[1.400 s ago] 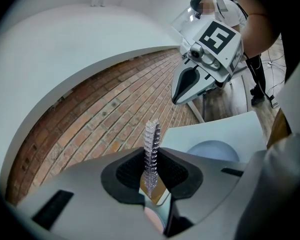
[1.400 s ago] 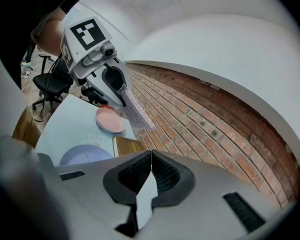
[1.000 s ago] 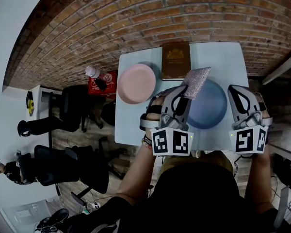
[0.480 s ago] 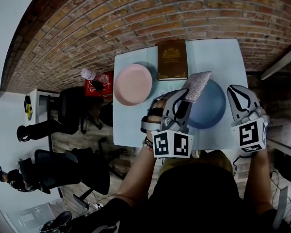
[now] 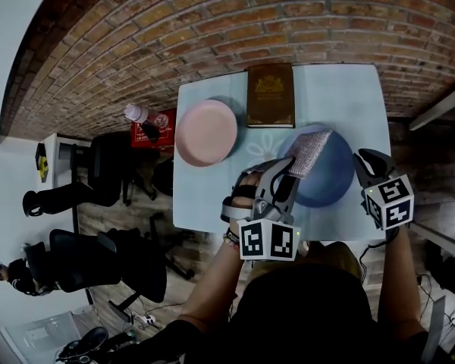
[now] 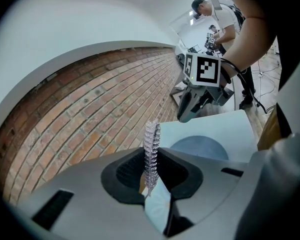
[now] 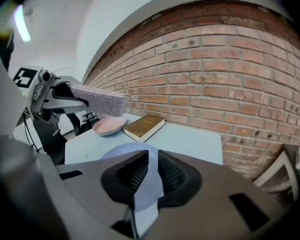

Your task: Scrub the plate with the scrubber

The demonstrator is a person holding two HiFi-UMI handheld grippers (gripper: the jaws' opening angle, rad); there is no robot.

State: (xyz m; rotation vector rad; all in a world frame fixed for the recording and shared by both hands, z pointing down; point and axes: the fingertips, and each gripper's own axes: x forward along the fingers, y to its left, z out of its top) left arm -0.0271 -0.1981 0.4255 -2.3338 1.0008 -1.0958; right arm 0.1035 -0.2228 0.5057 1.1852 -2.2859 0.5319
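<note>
A round blue plate (image 5: pixel 327 182) lies on the light blue table (image 5: pixel 341 89), also showing in the left gripper view (image 6: pixel 199 146) and through the right jaws (image 7: pixel 125 151). My left gripper (image 5: pixel 292 161) is shut on a silvery mesh scrubber (image 5: pixel 309 152), held on edge (image 6: pixel 151 149) over the plate's left part. My right gripper (image 5: pixel 364 160) hovers at the plate's right rim. Its jaws have just been opening and stand a narrow gap apart, with nothing between them. From the right gripper view the scrubber (image 7: pixel 97 98) sticks out of the left gripper (image 7: pixel 65 96).
A pink plate (image 5: pixel 206 131) sits at the table's left and a brown book (image 5: pixel 270 95) at the back, against the brick wall. Black office chairs (image 5: pixel 98 180) and a red box with a bottle (image 5: pixel 148 127) stand left of the table.
My right gripper has rolled and dropped lower beside the blue plate's right rim. The left gripper with the scrubber has sunk a little toward the plate.
</note>
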